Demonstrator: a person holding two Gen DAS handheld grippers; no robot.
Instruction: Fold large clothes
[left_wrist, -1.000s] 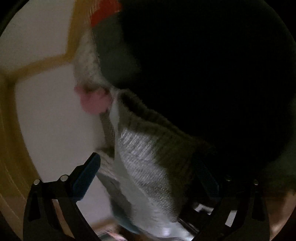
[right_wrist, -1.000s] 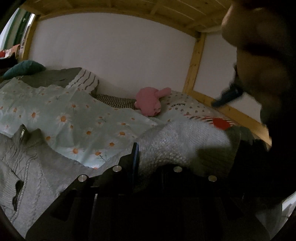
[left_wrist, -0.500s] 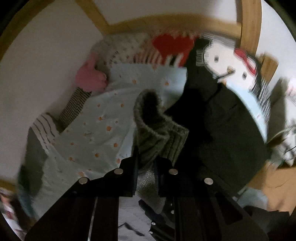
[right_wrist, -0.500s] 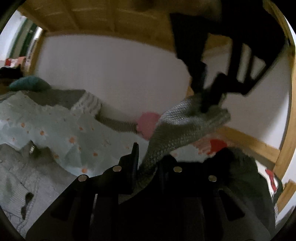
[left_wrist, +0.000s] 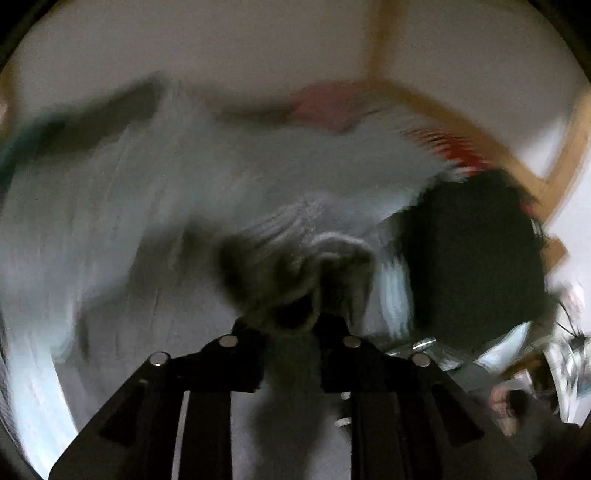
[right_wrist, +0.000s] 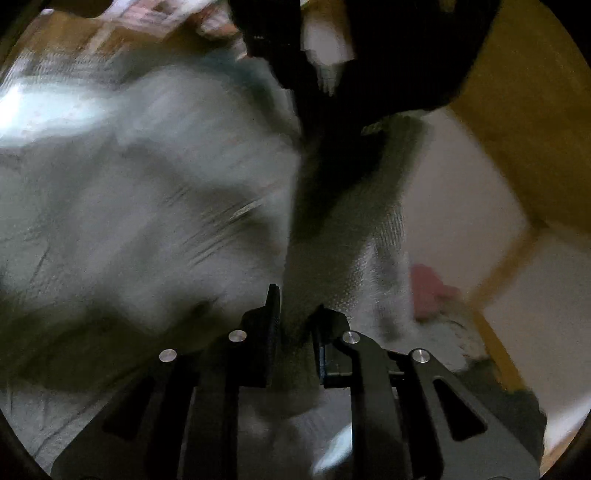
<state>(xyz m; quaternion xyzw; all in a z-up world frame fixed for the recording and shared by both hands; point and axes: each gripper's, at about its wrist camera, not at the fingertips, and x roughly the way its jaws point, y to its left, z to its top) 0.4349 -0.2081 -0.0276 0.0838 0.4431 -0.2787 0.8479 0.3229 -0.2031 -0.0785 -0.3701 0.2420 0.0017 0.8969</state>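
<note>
Right wrist view: my right gripper (right_wrist: 295, 325) is pinching a grey knit sweater (right_wrist: 343, 229) that is running up toward 12 o'clock, the pale bedding (right_wrist: 129, 177) blurring at 9. My left gripper (left_wrist: 293, 321), its jaws just reopening slightly, is clamping bunched sweater (left_wrist: 332, 254); a wooden frame (left_wrist: 436, 107) is lying beyond at 1.
</note>
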